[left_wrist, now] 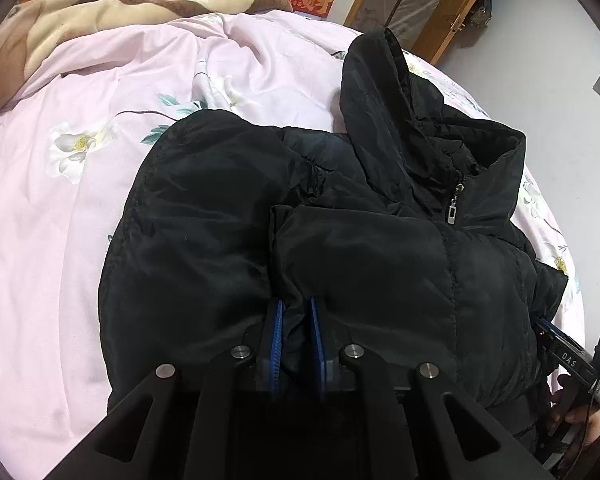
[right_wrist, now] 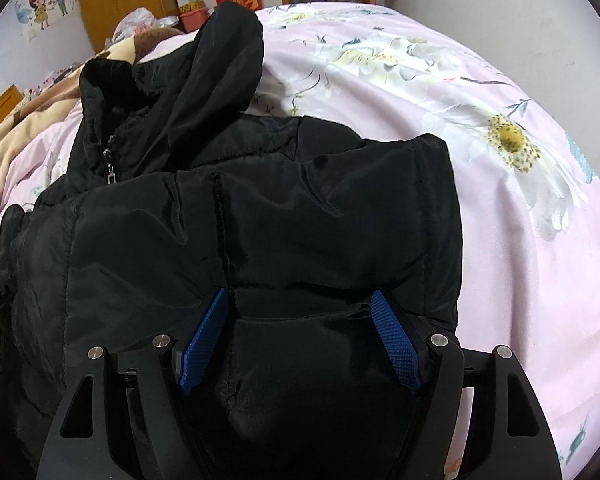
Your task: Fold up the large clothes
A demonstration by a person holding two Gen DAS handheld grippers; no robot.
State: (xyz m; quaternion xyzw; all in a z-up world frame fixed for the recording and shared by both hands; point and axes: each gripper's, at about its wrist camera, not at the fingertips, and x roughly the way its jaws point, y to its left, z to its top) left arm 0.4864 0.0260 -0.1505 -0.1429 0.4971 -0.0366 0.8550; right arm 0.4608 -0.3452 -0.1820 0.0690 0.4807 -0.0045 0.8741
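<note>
A black padded jacket (left_wrist: pixel 380 248) lies folded on the pink flowered bed cover (left_wrist: pixel 80 200), its hood (left_wrist: pixel 376 92) standing up at the far end and its zipper pull (left_wrist: pixel 453 210) showing at the collar. My left gripper (left_wrist: pixel 295 312) is shut on a thin fold of the jacket's near edge, pinched between the blue pads. In the right wrist view the jacket (right_wrist: pixel 300 220) fills the middle. My right gripper (right_wrist: pixel 300 300) stands wide, and its blue pads (right_wrist: pixel 208 340) press on a thick bulge of the near edge.
A brown and cream blanket (left_wrist: pixel 100 4) lies bunched at the bed's far side. Red and cardboard boxes (left_wrist: pixel 314 0) and a wooden frame (left_wrist: pixel 452 12) stand beyond it. Bare bed cover (right_wrist: pixel 520 260) spreads right of the jacket. A person's hand (left_wrist: pixel 580 416) holds the other gripper's handle.
</note>
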